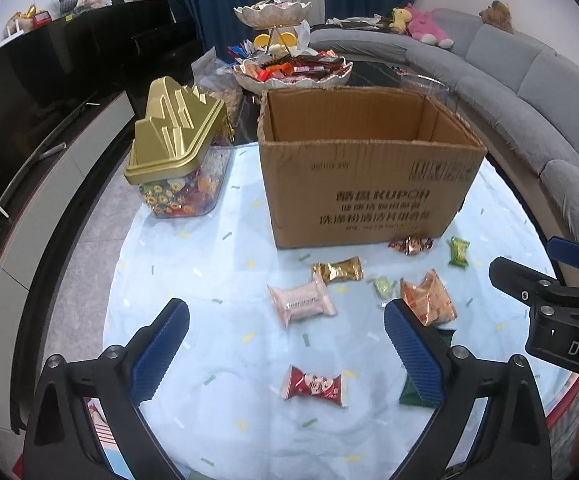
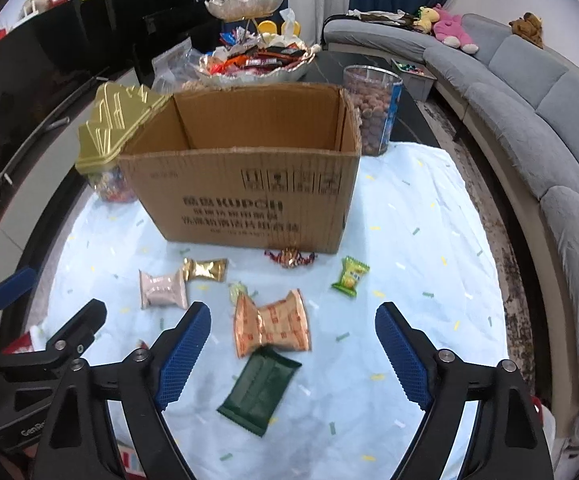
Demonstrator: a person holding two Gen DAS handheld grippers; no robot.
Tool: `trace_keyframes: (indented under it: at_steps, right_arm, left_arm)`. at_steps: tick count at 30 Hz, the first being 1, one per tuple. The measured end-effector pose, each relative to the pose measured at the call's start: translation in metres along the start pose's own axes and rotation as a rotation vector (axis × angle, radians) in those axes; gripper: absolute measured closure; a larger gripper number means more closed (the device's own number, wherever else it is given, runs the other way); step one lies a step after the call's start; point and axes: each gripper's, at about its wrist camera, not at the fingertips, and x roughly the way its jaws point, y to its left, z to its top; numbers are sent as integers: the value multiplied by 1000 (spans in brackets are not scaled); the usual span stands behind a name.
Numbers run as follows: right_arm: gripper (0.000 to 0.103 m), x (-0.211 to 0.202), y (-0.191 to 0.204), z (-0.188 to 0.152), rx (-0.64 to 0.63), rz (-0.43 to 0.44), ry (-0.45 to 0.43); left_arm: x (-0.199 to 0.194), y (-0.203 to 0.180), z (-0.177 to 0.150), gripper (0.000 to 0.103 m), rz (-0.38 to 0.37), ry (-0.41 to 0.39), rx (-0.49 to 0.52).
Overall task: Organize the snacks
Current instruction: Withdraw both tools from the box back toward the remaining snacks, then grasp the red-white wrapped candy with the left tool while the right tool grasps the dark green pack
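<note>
Snacks lie loose on the bench; the dark green packet (image 2: 259, 390) sits between your right tool's (image 2: 292, 350) spread fingers; your left tool (image 1: 286, 350) gapes over the red candy (image 1: 314, 386).

grey curved sofa (image 1: 529, 76), plush toys (image 1: 425, 26) (pink one foremost), blue curtains (image 1: 209, 0), black cabinet (image 1: 69, 60)

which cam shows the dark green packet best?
Right wrist: the dark green packet lies whole and unobstructed between the open fingers of the right gripper. In the left wrist view, the left gripper's right finger covers most of it; only edges show.
</note>
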Motion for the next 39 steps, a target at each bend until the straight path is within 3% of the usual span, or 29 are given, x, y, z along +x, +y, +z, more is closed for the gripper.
trace_keyframes:
  at_steps: [21, 39]
  right_arm:
    - [17, 41, 11, -35, 15, -10, 193]
    - [17, 81, 22, -55, 17, -11, 327]
  left_arm:
    - [36, -3, -51, 1, -40, 104, 45]
    - [75, -3, -71, 3, -63, 200, 65]
